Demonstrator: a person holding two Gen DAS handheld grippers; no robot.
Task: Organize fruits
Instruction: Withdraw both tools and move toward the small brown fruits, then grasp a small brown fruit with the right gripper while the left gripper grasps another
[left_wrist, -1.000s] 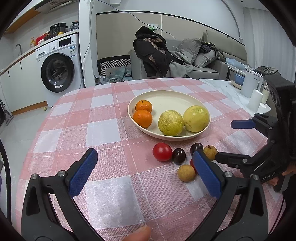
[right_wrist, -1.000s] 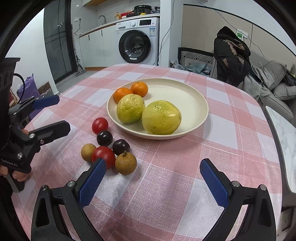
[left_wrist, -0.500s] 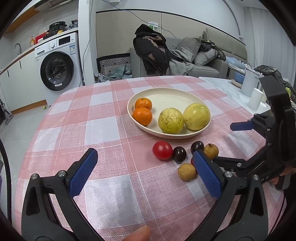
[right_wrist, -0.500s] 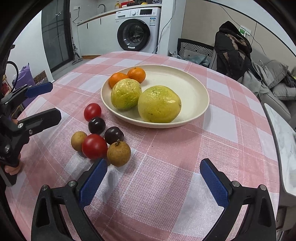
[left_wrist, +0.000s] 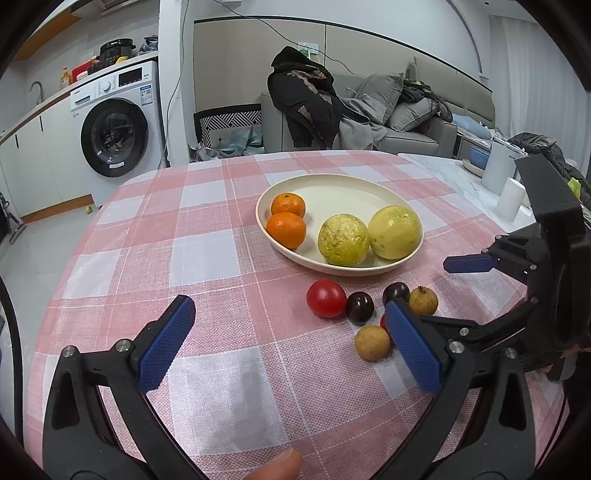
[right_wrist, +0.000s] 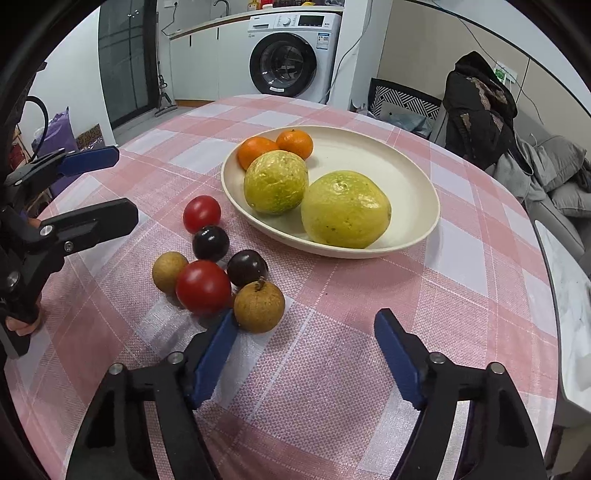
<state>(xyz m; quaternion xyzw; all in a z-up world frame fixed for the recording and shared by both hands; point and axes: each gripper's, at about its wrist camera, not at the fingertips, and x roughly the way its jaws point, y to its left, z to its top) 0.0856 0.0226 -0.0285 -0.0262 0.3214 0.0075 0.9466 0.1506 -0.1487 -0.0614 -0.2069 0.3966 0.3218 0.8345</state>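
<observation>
A cream plate (right_wrist: 424, 177) (left_wrist: 332, 182) holds two oranges (right_wrist: 275, 146) and two yellow-green fruits (right_wrist: 345, 208). On the checked cloth in front of it lie two red tomatoes (right_wrist: 203, 286), two dark plums (right_wrist: 246, 267) and two brown round fruits (right_wrist: 258, 306). My right gripper (right_wrist: 306, 354) (left_wrist: 439, 293) hangs low over the cloth with its jaws closing. Only bare cloth lies between them, and the nearer brown fruit sits just off its left fingertip. My left gripper (left_wrist: 290, 343) (right_wrist: 99, 192) stands open and holds nothing, left of the cluster.
Past the table's right edge is a marble counter (left_wrist: 461, 177) with white containers. Behind the table stand a washing machine (left_wrist: 114, 133) and a sofa (left_wrist: 406, 122) piled with clothes. A thumb (left_wrist: 275, 467) shows at the bottom of the left wrist view.
The right gripper has come closer to the loose fruit cluster and tipped further down, and its jaws have narrowed. The left gripper has stayed where it was.
</observation>
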